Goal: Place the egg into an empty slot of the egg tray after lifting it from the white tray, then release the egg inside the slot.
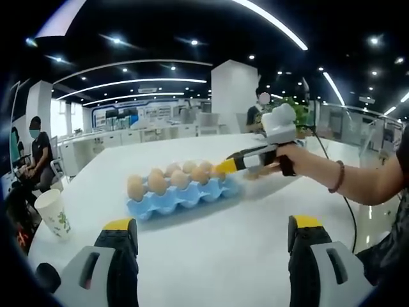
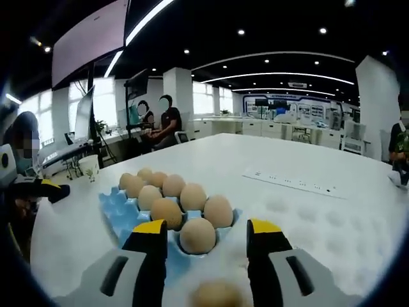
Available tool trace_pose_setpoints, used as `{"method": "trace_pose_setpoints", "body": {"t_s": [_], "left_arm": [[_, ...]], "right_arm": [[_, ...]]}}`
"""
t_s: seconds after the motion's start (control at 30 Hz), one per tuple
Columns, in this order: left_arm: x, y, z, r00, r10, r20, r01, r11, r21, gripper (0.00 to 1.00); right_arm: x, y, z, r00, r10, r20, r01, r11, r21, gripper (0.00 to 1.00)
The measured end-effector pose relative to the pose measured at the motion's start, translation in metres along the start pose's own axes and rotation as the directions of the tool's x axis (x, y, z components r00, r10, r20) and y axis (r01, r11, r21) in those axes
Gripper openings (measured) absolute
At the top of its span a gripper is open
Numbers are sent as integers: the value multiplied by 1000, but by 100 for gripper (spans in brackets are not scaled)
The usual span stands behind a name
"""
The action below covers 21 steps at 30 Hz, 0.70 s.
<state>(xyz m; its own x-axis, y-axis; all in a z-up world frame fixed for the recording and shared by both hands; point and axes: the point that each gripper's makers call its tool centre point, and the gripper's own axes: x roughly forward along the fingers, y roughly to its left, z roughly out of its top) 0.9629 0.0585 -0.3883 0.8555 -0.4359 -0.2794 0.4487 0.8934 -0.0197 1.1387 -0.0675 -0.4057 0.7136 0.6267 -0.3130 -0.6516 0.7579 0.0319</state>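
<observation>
Placement step: right gripper (image 2: 208, 246), fingers apart, egg (image 2: 216, 294) low between them, poised beside blue egg tray (image 2: 115, 208) on table (image 2: 307, 217); left gripper (image 1: 211, 240) open, idle; next, judged, needs an empty slot.

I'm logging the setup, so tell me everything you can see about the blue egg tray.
The blue egg tray looks like moulded pulp or plastic, with scalloped edges and cupped slots. It lies flat on the white table. Brown eggs fill most slots; a few at one end are empty. The right claw reaches to its far end.
</observation>
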Motion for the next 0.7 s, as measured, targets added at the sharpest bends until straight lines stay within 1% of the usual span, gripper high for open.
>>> {"method": "trace_pose_setpoints", "body": {"t_s": [0.27,0.47,0.53,0.67,0.7], "left_arm": [[1,-1,-1,1000,-1,-3,1,1000,-2,100],[0,-4,-2,1000,-3,-3,3,1000,-7,100],[0,-5,-2,1000,-5,-3,5,1000,-7,100],[1,-6,-3,1000,-6,-6,6,1000,-7,100],[1,-7,-3,1000,-7,-5,7,1000,-8,100]], "right_arm": [[-11,-5,-8,1000,-25,0,25,1000,8,53],[-17,-6,-5,999,-43,26,43,999,-9,53],[-20,-4,-6,998,-54,28,54,999,-8,53],[-25,0,-11,996,-82,36,83,996,-33,53],[-27,0,-12,994,-101,44,103,994,-44,53]]}}
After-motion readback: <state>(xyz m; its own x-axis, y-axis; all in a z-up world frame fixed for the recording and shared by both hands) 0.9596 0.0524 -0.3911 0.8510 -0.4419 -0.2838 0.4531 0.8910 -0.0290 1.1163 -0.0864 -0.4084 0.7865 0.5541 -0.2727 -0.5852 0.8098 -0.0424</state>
